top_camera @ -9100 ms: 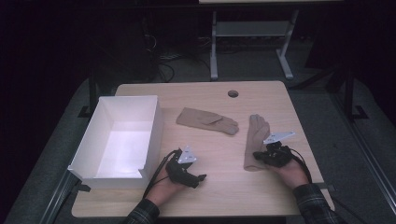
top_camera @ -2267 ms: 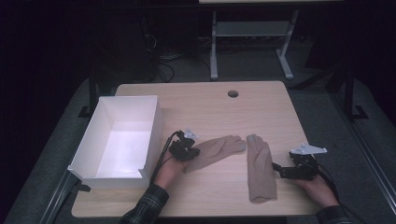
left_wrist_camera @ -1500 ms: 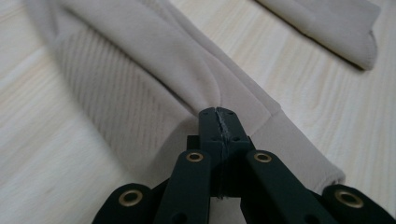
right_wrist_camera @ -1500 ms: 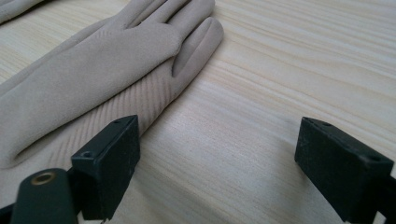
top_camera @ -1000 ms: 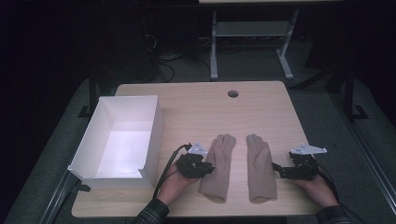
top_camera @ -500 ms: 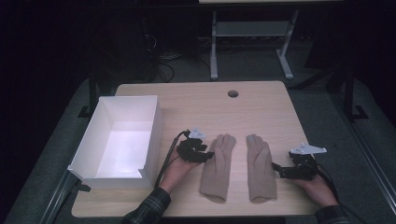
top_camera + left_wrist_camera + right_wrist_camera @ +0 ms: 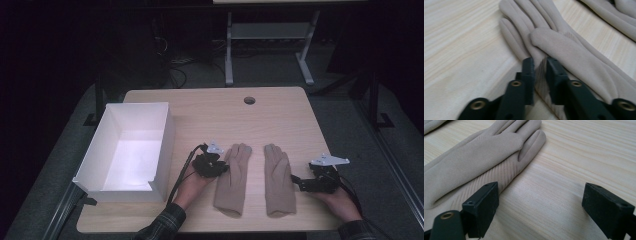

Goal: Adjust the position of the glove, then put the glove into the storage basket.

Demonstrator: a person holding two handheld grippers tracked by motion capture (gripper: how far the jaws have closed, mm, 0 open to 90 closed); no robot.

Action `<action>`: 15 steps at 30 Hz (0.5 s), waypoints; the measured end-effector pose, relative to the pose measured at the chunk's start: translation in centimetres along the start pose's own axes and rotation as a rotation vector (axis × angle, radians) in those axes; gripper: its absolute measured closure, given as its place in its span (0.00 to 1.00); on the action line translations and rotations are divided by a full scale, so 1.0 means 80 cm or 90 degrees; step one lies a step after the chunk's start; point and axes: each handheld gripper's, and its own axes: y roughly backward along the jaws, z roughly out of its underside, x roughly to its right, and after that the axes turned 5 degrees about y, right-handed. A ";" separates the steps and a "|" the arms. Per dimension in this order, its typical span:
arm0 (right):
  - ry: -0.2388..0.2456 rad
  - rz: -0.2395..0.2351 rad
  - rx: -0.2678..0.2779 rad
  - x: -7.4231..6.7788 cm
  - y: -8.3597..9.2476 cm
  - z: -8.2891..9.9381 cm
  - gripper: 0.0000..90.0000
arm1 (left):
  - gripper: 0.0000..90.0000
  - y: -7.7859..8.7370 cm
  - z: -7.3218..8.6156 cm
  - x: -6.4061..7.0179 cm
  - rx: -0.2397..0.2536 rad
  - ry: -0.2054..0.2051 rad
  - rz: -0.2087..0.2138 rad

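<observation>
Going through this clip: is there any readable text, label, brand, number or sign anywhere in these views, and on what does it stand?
None: no readable text in these views.
Left glove: plain beige fabric, no tag or print showing.
Right glove: plain too.
White box: bare walls, no label.
Table: wood grain and a round hole, no marks.
Left gripper and right gripper: black jaws, no markings to read.

Both gloves, the left glove [image 7: 232, 177] and the right glove [image 7: 279, 179], are plain beige with fine ribbing along one edge. The counter [image 7: 215, 107] is pale wood with a streaky grain. The box [image 7: 162, 150] is white. Each hand-held gripper, left [image 7: 539, 65] and right [image 7: 540, 206], is black.
</observation>
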 end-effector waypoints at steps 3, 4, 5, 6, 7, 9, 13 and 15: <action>0.009 -0.006 0.001 0.000 0.000 0.000 0.15 | 0.94 0.001 -0.001 -0.003 0.001 0.020 0.017; 0.010 -0.008 -0.002 0.000 0.000 0.000 0.16 | 0.95 0.002 0.000 -0.006 0.004 0.028 0.025; 0.014 -0.011 -0.008 0.000 0.001 -0.002 0.16 | 0.95 0.003 0.000 -0.009 0.008 0.040 0.035; 0.018 -0.010 -0.013 0.000 0.002 -0.003 0.18 | 0.95 0.005 0.000 -0.011 0.011 0.047 0.043; 0.022 -0.011 -0.015 -0.002 0.002 -0.004 0.22 | 0.95 0.007 0.000 -0.012 0.021 0.058 0.051; 0.031 -0.038 -0.012 -0.004 0.007 -0.006 0.40 | 0.95 0.012 -0.001 -0.013 0.029 0.061 0.056; 0.041 -0.087 -0.008 -0.010 0.011 -0.013 0.71 | 0.95 0.020 -0.001 -0.016 0.045 0.083 0.075; 0.045 -0.101 -0.006 -0.015 0.010 -0.017 0.83 | 0.95 0.022 -0.002 -0.017 0.045 0.083 0.080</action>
